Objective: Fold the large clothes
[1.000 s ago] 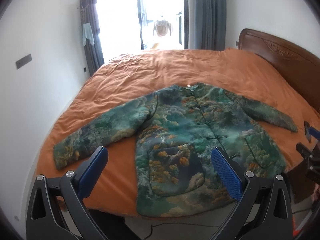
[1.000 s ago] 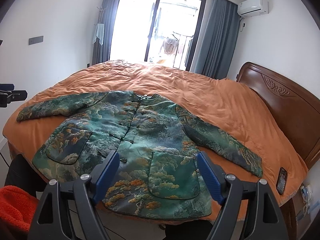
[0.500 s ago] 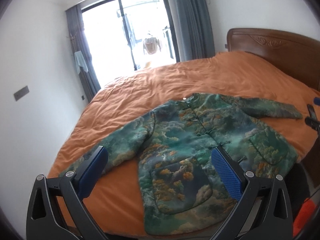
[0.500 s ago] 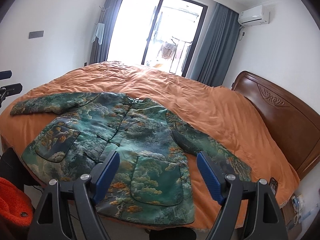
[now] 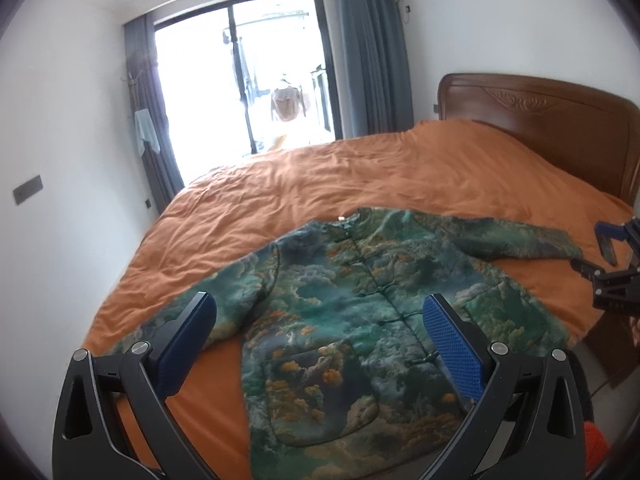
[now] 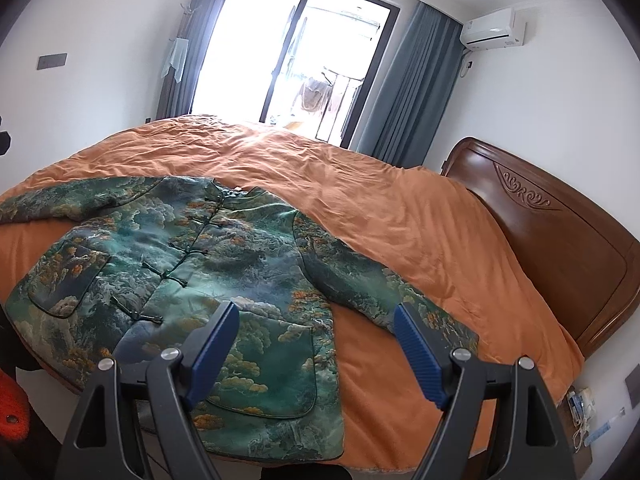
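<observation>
Quilted green jacket (image 5: 360,320) lies spread flat, front up, on the orange bed (image 5: 320,184); probably soft, bulky, fairly heavy; best seized at sleeve cuffs; left gripper (image 5: 320,340) and right gripper (image 6: 316,340) hover wide-jawed, empty.

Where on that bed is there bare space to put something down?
The widest bare stretch of orange bedspread runs from the jacket collar toward the window and across to the headboard. Small bare wedges lie between each sleeve and the jacket body. The near edge is crowded: the jacket covers it, hem overhanging, both grippers open above.
</observation>
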`<state>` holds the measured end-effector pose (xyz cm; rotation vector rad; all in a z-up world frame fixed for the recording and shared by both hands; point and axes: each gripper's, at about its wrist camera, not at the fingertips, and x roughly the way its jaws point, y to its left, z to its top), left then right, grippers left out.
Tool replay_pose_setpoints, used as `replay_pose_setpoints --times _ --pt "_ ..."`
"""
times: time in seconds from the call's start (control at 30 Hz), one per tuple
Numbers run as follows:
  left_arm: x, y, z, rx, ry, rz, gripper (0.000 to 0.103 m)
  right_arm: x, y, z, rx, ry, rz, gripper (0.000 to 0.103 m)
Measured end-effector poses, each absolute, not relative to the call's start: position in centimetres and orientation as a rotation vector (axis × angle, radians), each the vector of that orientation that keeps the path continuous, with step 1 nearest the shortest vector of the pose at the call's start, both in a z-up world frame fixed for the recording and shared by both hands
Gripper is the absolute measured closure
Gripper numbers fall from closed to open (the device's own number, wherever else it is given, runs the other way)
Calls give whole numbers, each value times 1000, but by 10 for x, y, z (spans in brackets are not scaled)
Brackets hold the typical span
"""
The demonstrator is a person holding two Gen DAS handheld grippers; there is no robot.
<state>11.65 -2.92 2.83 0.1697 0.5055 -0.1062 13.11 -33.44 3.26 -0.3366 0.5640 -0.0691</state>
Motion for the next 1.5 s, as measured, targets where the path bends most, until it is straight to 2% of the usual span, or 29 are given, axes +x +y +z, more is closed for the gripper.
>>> replay_pose_setpoints --times 0.37,0.57,0.87,1.03,1.17,1.2,1.27,1.4,1.43,1.5 --pt "123 -30 7 151 570 -88 0 181 -385 4 -305 661 -73 22" --pt "134 -18 -3 112 617 -69 0 225 -454 -9 -195 715 -125 22" --pt "149 -15 -13 92 659 -53 0 256 -671 -88 466 795 -393 22" --pt "159 -30 -17 102 678 -79 0 260 -725 -138 758 807 -455 22" --pt "163 -42 -16 132 674 -93 0 269 -740 -166 943 729 -489 22" --pt "164 -45 -16 139 675 -94 0 270 -742 -171 975 693 -501 24" --pt "165 -48 -16 148 677 -95 0 272 -743 -179 1026 634 -534 37" --pt "166 -49 -18 157 685 -87 0 282 -742 -189 1047 596 -584 81" --pt "167 -48 -19 158 686 -84 0 284 -742 -186 1034 589 -582 87" --pt "168 -46 -20 157 690 -78 0 287 -735 -173 974 567 -586 92"
